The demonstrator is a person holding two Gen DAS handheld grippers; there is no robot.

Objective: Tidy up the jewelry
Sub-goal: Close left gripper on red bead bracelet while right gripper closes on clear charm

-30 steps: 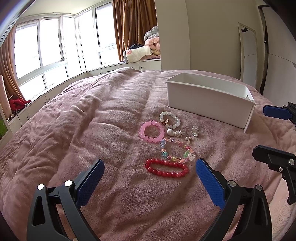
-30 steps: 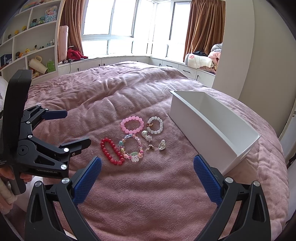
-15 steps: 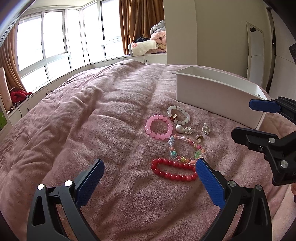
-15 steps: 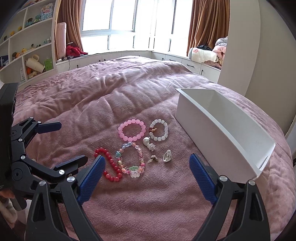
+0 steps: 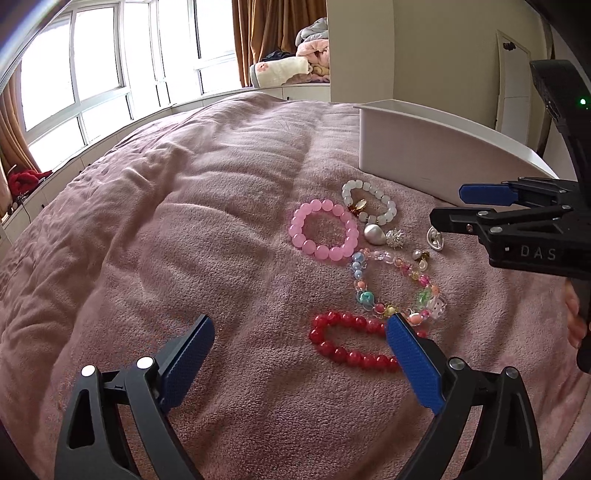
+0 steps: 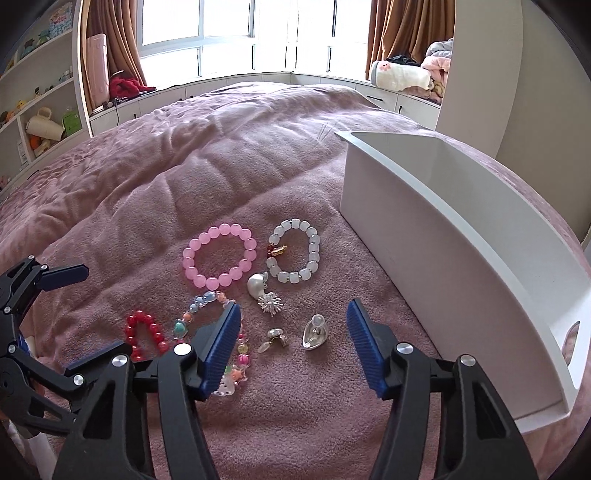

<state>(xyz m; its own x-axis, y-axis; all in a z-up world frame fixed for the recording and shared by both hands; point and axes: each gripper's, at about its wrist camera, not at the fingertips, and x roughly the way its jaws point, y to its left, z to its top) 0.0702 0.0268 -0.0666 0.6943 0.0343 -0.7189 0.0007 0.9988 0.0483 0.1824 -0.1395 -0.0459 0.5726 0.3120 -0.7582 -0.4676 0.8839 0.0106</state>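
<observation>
Closer now, right hand-held gripper partly hiding multicolored bracelet.

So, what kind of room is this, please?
Most likely a bedroom: the jewelry lies on a bed with a pink blanket, brown curtains hang by a wide window, and shelves hold toys.

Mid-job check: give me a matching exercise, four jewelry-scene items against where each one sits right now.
Items:
1. pink bracelet
2. white bracelet
3. red bracelet
4. white bin

Places:
A. open box at the right edge of the spread
B. partly behind the left tool's right finger
C. nearest the box, with a gold charm
D. directly left of the white beads

Pairs: 1-D, 2-C, 3-B, 4-A
</observation>
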